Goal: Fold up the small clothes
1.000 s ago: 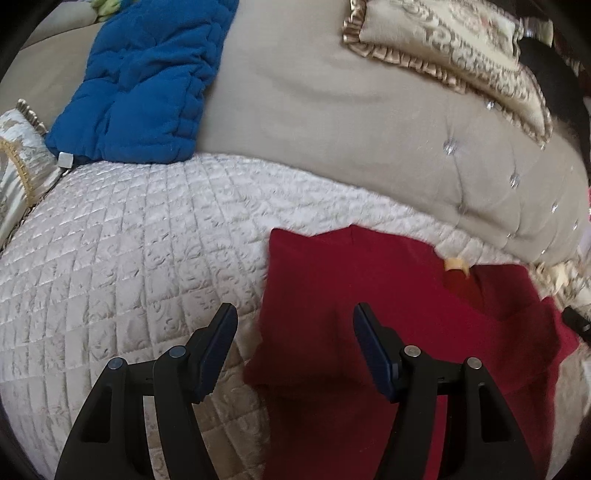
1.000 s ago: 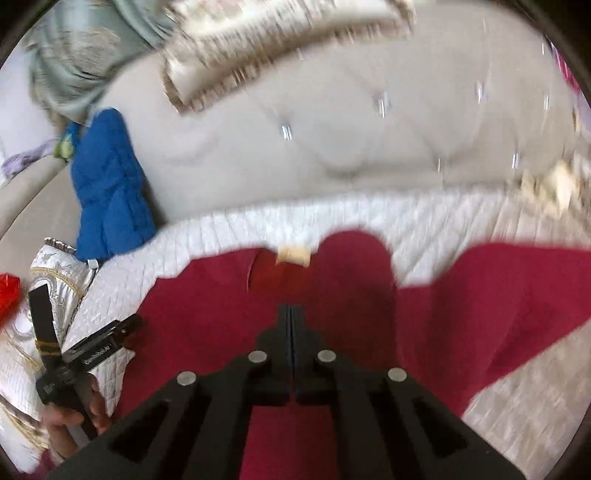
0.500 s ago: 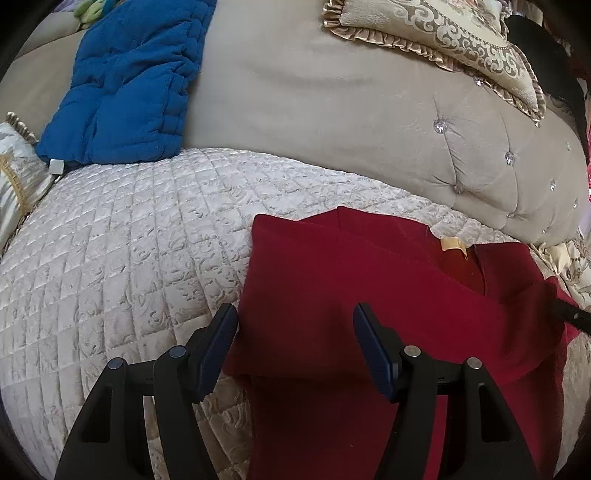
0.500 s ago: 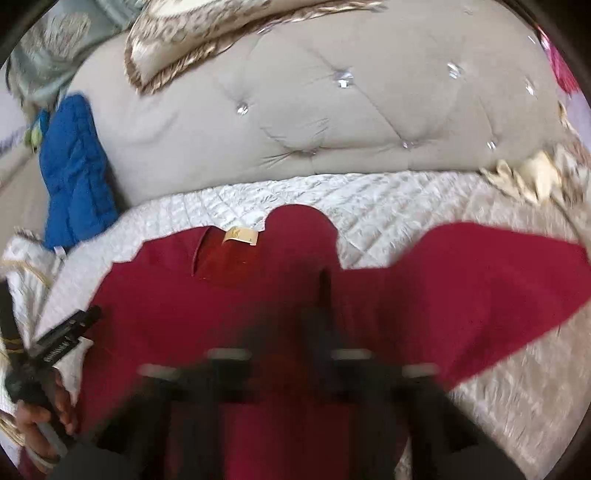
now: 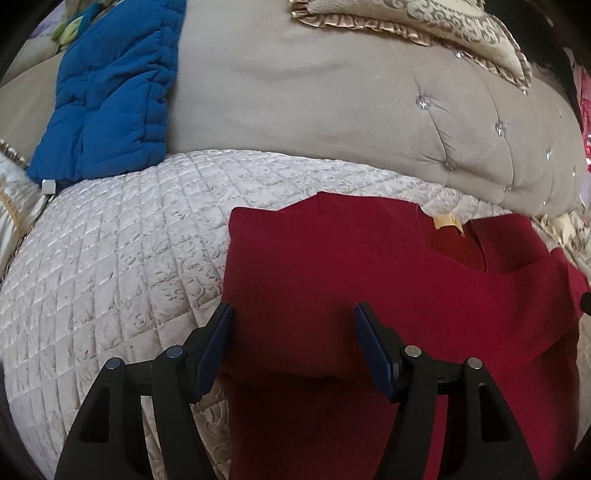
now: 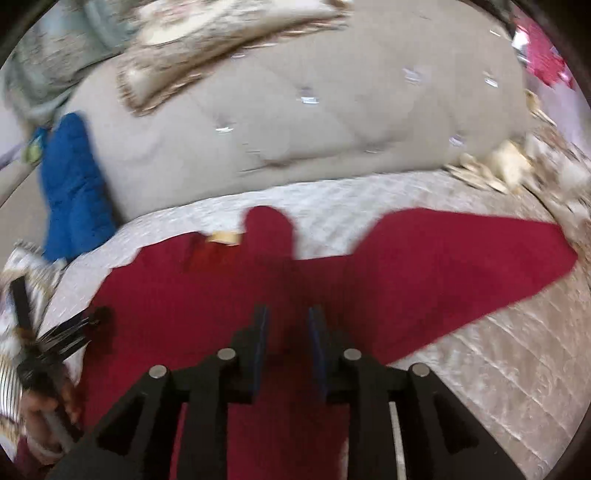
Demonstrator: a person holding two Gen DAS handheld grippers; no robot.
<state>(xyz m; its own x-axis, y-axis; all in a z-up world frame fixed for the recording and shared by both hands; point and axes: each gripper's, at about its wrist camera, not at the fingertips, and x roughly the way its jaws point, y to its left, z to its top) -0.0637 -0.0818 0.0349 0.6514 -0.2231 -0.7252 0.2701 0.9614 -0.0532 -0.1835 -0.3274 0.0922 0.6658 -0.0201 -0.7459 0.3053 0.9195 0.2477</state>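
A dark red top [image 5: 362,280] lies flat on the quilted cream seat cover [image 5: 122,251], its yellow neck label [image 5: 447,220] at the far edge. Its left sleeve is folded in over the body. My left gripper [image 5: 293,325] is open and empty just above the folded left edge. In the right wrist view the red top [image 6: 236,288] has its right sleeve [image 6: 461,258] spread out to the right. My right gripper [image 6: 285,325] is partly open and empty above the body of the top. The left gripper [image 6: 55,339] shows blurred at that view's left edge.
A beige tufted sofa back [image 5: 351,110] rises behind the seat. A blue padded garment [image 5: 107,96] hangs on it at the left. An ornate cushion [image 5: 424,26] sits on top at the right. Cream cloth [image 6: 509,166] lies at the seat's right end.
My right gripper was shut on the red top a second ago and has since opened and let it go. My left gripper has moved closer over the folded left edge.
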